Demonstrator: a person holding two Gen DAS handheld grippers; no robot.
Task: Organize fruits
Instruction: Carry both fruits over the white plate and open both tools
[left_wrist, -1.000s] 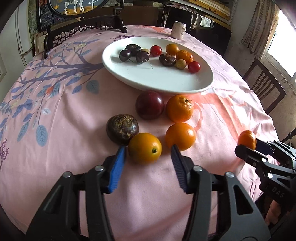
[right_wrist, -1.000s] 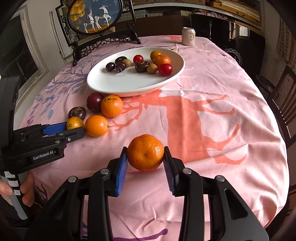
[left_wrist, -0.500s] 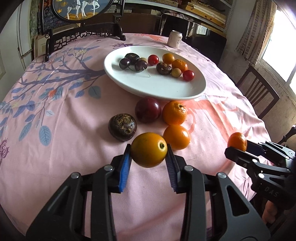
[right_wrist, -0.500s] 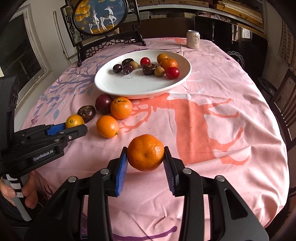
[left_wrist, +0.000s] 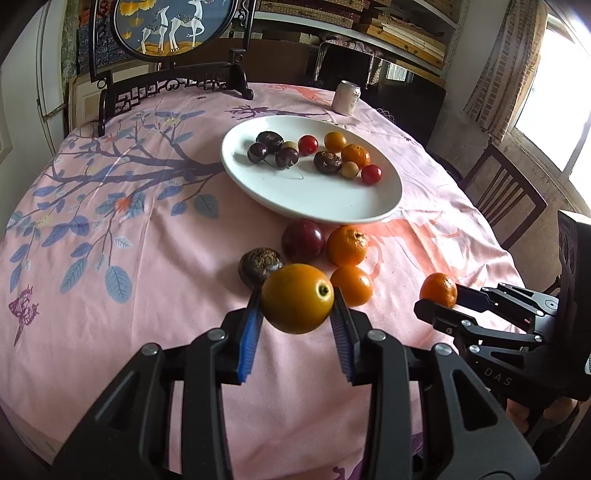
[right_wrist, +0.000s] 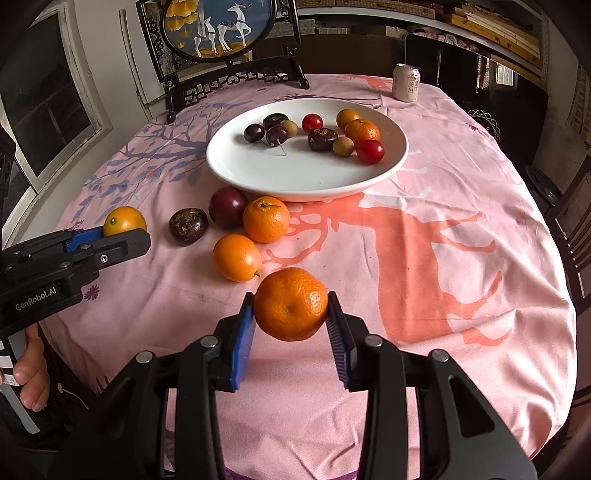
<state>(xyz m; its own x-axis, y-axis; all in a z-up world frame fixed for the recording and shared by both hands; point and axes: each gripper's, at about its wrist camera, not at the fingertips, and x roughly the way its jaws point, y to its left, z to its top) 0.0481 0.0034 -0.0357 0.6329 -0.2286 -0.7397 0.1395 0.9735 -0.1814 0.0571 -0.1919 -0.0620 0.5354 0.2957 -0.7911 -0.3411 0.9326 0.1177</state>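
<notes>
My left gripper (left_wrist: 297, 301) is shut on a yellow-orange fruit (left_wrist: 297, 297) and holds it above the pink tablecloth. My right gripper (right_wrist: 291, 306) is shut on a mandarin (right_wrist: 290, 302), also lifted. The mandarin shows in the left wrist view (left_wrist: 438, 290), the yellow-orange fruit in the right wrist view (right_wrist: 124, 220). A white oval plate (right_wrist: 306, 177) holds several small fruits. On the cloth in front of it lie a dark plum (right_wrist: 228, 201), a mandarin (right_wrist: 266, 219), an orange (right_wrist: 236, 257) and a brown passion fruit (right_wrist: 188, 226).
A drink can (right_wrist: 406, 82) stands beyond the plate. A framed deer screen on a dark carved stand (right_wrist: 236, 74) sits at the table's far edge. Wooden chairs (left_wrist: 506, 195) stand at the right side. The round table's edge (right_wrist: 569, 317) curves close on the right.
My left gripper closed on the yellow-orange fruit and lifted it off the cloth. My right gripper kept its mandarin and rose a little toward the plate.
</notes>
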